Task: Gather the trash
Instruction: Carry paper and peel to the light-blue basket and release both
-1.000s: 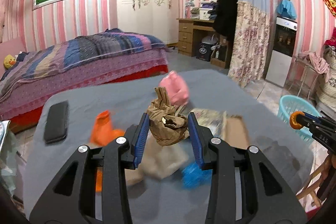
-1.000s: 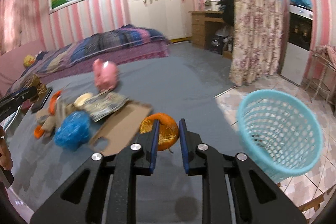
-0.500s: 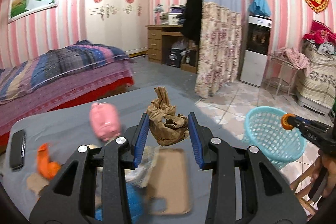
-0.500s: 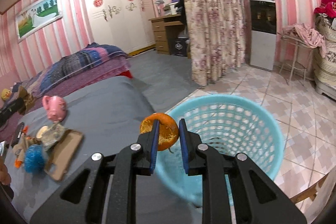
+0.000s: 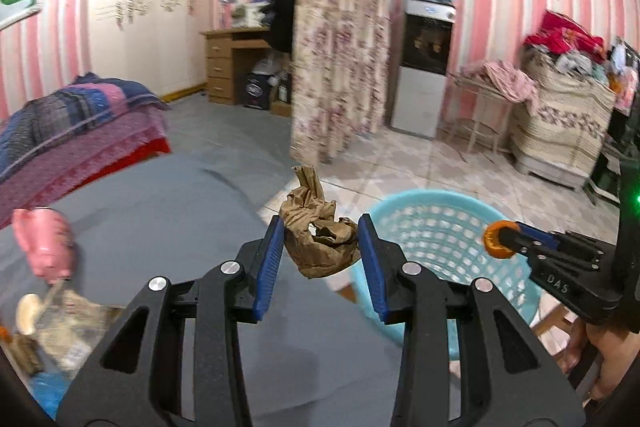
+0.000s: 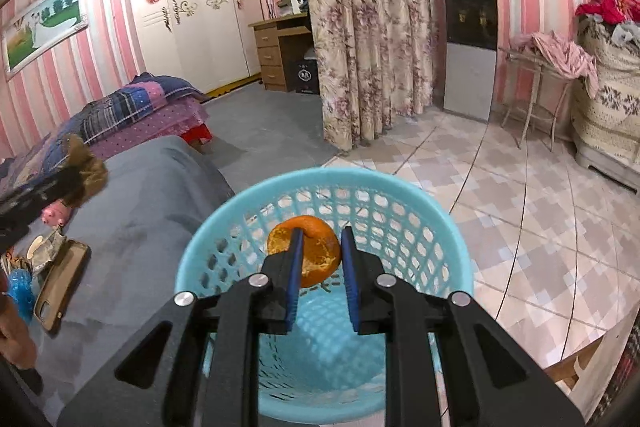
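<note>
My left gripper (image 5: 322,241) is shut on a crumpled brown paper bag (image 5: 318,239), held above the right edge of the grey table (image 5: 160,227), just left of the light blue mesh basket (image 5: 448,227). My right gripper (image 6: 320,247) is shut on an orange peel (image 6: 310,247) and hangs directly over the mouth of the blue basket (image 6: 224,239). In the left wrist view the right gripper (image 5: 496,241) with the orange peel (image 5: 494,239) shows at the right, over the basket. The paper bag (image 6: 86,167) in the left gripper appears at the left of the right wrist view.
On the table lie a pink piggy bank (image 5: 44,241), a brown phone case (image 6: 60,285), a blue scrunched ball (image 6: 18,289) and crumpled wrappers (image 5: 60,319). The basket stands on the tiled floor by the table. A bed (image 6: 120,115), floral curtain (image 6: 368,47) and water dispenser (image 6: 470,39) stand farther off.
Both grippers swung right from over the table toward the basket. The right one, with the orange peel, now hangs over the basket's mouth; the left one, with the paper bag, has reached the table's edge.
</note>
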